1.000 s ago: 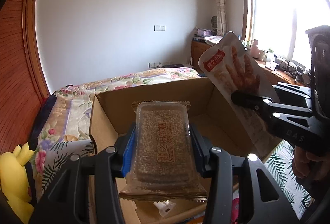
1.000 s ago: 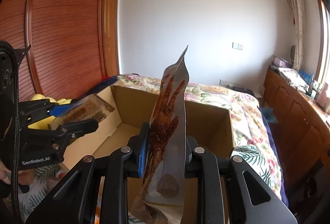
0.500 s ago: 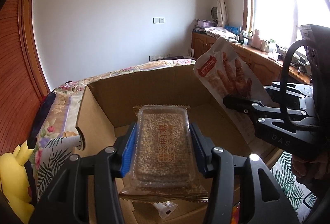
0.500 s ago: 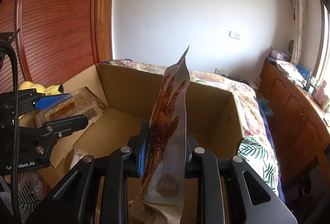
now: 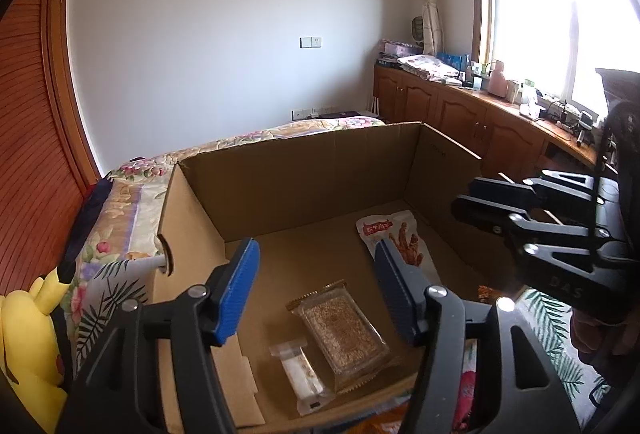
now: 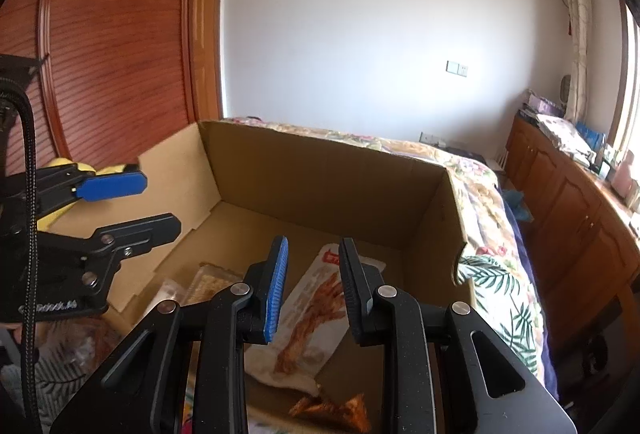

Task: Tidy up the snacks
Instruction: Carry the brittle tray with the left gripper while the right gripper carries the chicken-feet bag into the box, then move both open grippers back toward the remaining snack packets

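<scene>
Both sets of jaws stand apart and hold nothing. The left gripper (image 5: 316, 286) fills the bottom of the left wrist view, its blue-padded fingers spread wide above the open cardboard box (image 5: 300, 170). The right gripper (image 6: 312, 274) sits at lower centre of the right wrist view, its fingers parted by a narrower gap, also over the box.

Three snacks lie flat on the box floor. The clear-wrapped sesame bar (image 5: 344, 330) lies at lower centre of the left view, tilted diagonally, between the left fingers as seen from the camera but below them and untouched. Just beside it, to its lower left, lies a small white packet (image 5: 300, 370). The white chicken-feet pouch (image 5: 396, 238) lies nearer the right wall of the box, right of centre in the left view; in the right view it stretches lengthwise beneath the right gripper, partly hidden by the fingers.

The box rests on a floral bed (image 6: 480, 170). A yellow plush toy (image 5: 28, 326) sits at the left view's lower left edge.
</scene>
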Available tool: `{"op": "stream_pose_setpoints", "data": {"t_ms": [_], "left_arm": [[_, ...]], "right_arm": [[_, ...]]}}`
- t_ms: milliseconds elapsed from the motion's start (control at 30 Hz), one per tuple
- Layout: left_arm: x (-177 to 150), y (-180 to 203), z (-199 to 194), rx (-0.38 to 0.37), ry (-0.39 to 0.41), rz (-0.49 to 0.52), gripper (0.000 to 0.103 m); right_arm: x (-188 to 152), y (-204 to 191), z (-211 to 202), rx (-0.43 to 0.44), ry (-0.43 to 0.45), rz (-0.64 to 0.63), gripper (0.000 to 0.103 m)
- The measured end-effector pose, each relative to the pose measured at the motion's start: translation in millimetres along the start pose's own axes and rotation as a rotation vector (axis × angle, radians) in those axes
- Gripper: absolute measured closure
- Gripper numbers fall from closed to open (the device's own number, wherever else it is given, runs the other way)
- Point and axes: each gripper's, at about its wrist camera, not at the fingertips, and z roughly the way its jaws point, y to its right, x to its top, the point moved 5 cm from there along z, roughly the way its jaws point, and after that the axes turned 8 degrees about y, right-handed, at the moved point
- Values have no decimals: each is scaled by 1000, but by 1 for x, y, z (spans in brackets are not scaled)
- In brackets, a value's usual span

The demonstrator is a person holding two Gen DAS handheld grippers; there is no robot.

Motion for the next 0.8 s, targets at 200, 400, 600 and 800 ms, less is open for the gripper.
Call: {"op": "stream_pose_setpoints", "data": {"t_ms": [200, 400, 600, 800], "left_arm": [[1, 6, -33, -4, 33, 11, 30], [-10, 12, -65, -6, 39, 24, 28], [-36, 14, -87, 5, 12, 33, 28], [-72, 4, -96, 30, -45, 20, 28]], "right_arm": [[-2, -5, -42, 21, 37, 22, 76], [-14, -13, -81, 53, 45, 38, 71], [-47, -29, -93, 86, -6, 31, 65], [-86, -39, -80, 123, -84, 73, 63]]}}
